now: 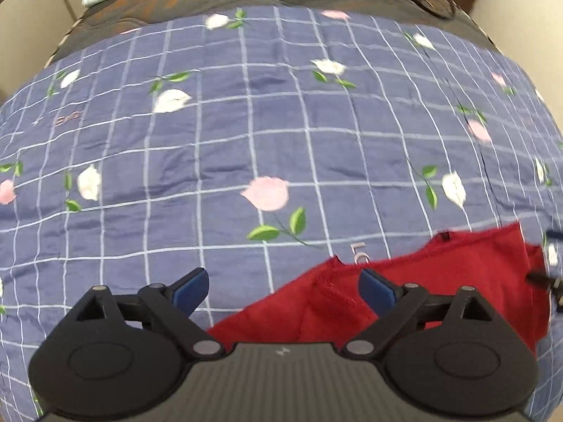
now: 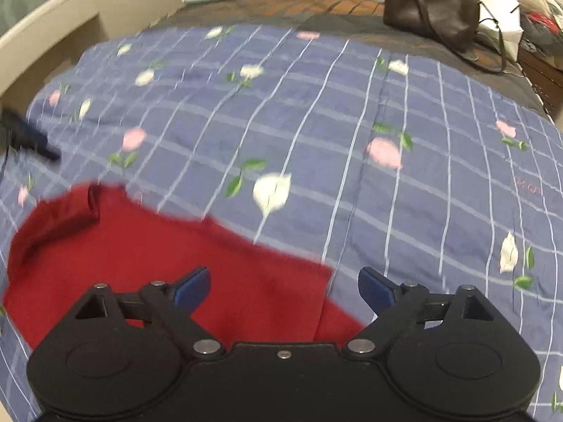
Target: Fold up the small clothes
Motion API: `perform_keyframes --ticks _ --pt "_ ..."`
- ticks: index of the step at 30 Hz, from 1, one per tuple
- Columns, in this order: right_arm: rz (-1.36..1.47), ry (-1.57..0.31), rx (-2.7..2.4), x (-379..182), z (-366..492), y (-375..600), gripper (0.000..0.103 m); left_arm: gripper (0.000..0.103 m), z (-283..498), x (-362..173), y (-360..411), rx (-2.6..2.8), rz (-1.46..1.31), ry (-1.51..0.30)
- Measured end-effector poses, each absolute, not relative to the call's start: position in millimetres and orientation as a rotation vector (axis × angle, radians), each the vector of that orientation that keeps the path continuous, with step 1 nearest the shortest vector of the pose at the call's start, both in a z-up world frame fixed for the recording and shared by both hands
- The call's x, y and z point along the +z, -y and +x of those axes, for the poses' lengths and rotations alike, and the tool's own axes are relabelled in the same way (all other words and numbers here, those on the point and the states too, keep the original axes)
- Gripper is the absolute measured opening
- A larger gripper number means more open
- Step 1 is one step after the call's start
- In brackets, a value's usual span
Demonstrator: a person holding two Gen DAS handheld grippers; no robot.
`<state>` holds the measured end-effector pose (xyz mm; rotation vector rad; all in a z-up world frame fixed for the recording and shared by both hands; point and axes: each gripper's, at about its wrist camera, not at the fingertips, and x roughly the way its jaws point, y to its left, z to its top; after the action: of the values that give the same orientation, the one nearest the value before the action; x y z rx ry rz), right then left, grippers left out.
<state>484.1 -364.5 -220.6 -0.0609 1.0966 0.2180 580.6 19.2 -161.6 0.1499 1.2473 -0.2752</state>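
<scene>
Left gripper (image 1: 283,290) and right gripper (image 2: 284,290) are being held wide apart, empty, over the red garment (image 2: 169,246) lying flat between them on the bed quilt (image 1: 246,123).

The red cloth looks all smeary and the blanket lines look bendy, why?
Right wrist view: the red cloth has smeared edges from motion blur, while the gripper's frame stays sharp. Left wrist view: the checked blanket bulges and its lines curve because of the fisheye lens; blur is milder there.
</scene>
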Motion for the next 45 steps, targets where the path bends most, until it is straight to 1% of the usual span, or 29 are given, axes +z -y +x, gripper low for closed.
perform_keyframes --ticks 2,7,12,16,18,20,23,26,31,35,45 --pt "-0.071 -1.128 0.214 -230.6 478.9 362.3 0.092 0.097 578.3 -157.5 -23.8 -0.257 0.126 -1.229" --pt "-0.067 -1.169 0.138 -247.5 471.3 365.8 0.097 0.102 547.5 -162.4 -24.2 -0.240 0.069 -1.177" --pt "-0.039 -1.178 0.054 -256.2 463.6 371.9 0.102 0.102 511.0 -201.3 -6.3 -0.219 0.128 -1.212" --pt "-0.044 -1.175 -0.004 -260.9 455.4 377.9 0.102 0.101 500.8 -236.4 0.7 -0.123 0.209 -1.253" --pt "-0.038 -1.173 -0.030 -262.7 451.3 384.0 0.102 0.100 502.8 -245.6 -3.9 -0.037 0.230 -1.255" --pt "-0.031 -1.172 -0.061 -263.3 445.8 390.3 0.102 0.100 505.4 -244.4 -14.9 0.036 0.195 -1.239" --pt "-0.006 -1.169 -0.099 -262.8 436.2 399.7 0.102 0.100 511.8 -232.7 -34.0 0.130 0.135 -1.209" --pt "0.039 -1.167 -0.135 -259.9 425.3 407.0 0.102 0.100 516.5 -217.5 -50.8 0.209 0.134 -1.180" --pt "0.121 -1.144 -0.181 -244.2 404.4 408.6 0.102 0.100 514.5 -187.4 -64.6 0.224 0.100 -1.157" --pt "0.178 -1.095 -0.167 -218.0 394.0 397.2 0.102 0.102 498.7 -156.2 -63.5 0.194 0.070 -1.107" --pt "0.220 -0.991 -0.159 -128.5 380.5 339.8 0.102 0.103 429.3 -76.7 -34.8 0.036 -0.048 -0.990"
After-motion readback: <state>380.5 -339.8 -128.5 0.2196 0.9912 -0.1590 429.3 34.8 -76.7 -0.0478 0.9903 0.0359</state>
